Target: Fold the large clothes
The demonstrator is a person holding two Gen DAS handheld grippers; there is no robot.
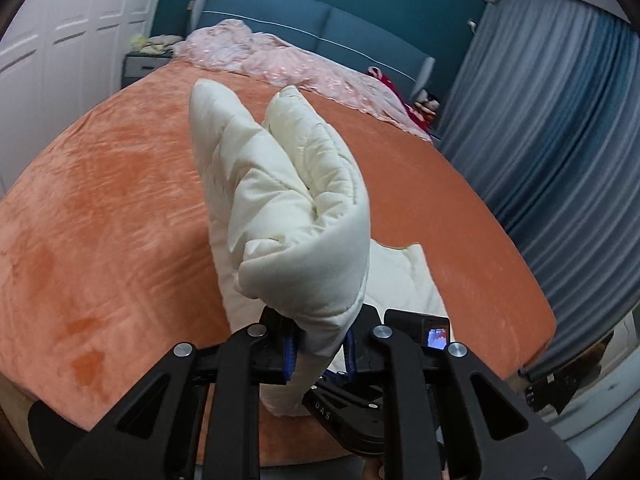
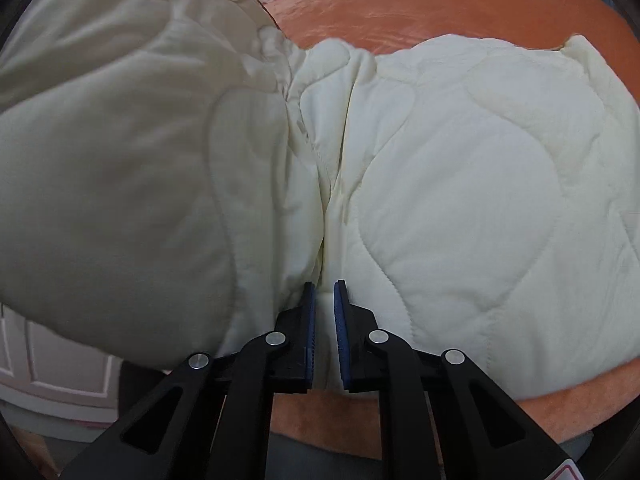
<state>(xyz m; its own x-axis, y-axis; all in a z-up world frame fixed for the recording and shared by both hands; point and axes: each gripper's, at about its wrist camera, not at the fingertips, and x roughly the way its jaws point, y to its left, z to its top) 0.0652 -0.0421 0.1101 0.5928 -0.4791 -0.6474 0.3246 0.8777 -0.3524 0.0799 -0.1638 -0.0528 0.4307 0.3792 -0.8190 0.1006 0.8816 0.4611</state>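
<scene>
The cream quilted garment (image 1: 296, 208) is on the bed, partly lifted off the orange blanket (image 1: 104, 216). In the left wrist view a thick folded edge of it stands up from the left gripper (image 1: 320, 354), two padded lobes rising side by side above the jaws, while the rest of it trails down to the blanket at the right. The left gripper's jaws pinch this bunched fold; its blue pads (image 1: 289, 354) press on either side of the cloth.

In the right wrist view the garment (image 2: 460, 184) fills most of the frame, lying spread on the blanket (image 2: 440, 4), with a deep crease running down its middle to the right gripper (image 2: 324, 320). That gripper's jaws are nearly together and nip a narrow ridge of the fabric at the foot of the crease, a blue pad (image 2: 340, 320) on each side of it. A raised flap of the garment hangs at the left of this view, blurred.

Beyond, a rumpled pink quilt (image 1: 280, 60) lies at the head of the bed against a blue headboard (image 1: 320, 28). White wardrobe doors (image 1: 72, 36) stand at the left and blue-grey curtains (image 1: 560, 140) at the right. No container is in view.
</scene>
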